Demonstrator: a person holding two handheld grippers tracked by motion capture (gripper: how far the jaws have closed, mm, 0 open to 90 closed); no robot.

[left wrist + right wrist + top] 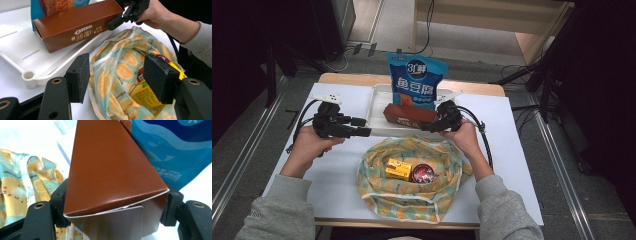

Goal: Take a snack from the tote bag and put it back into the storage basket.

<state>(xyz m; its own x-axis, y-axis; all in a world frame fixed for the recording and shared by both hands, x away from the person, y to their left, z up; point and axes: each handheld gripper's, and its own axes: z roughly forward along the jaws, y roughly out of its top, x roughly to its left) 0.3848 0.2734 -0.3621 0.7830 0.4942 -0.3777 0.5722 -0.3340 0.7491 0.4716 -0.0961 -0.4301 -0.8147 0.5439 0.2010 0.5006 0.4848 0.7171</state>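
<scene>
High view: my right tongs (428,126) at the brown box (409,114) end, over the white tray (377,107).
Left gripper view: my left tongs (116,76) apart, over the orange-print bag (117,67).
Right gripper view: box between the pads, whether pressed I cannot tell.

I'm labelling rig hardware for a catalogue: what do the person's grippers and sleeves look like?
Both grippers, left gripper and right gripper, are black, each with two blocky jaws faced with dark textured pads and brass-coloured rivets. A black cable loops from each. A grey three-cornered plate tops the left one. The sleeves are light grey sweatshirt fabric.
</scene>
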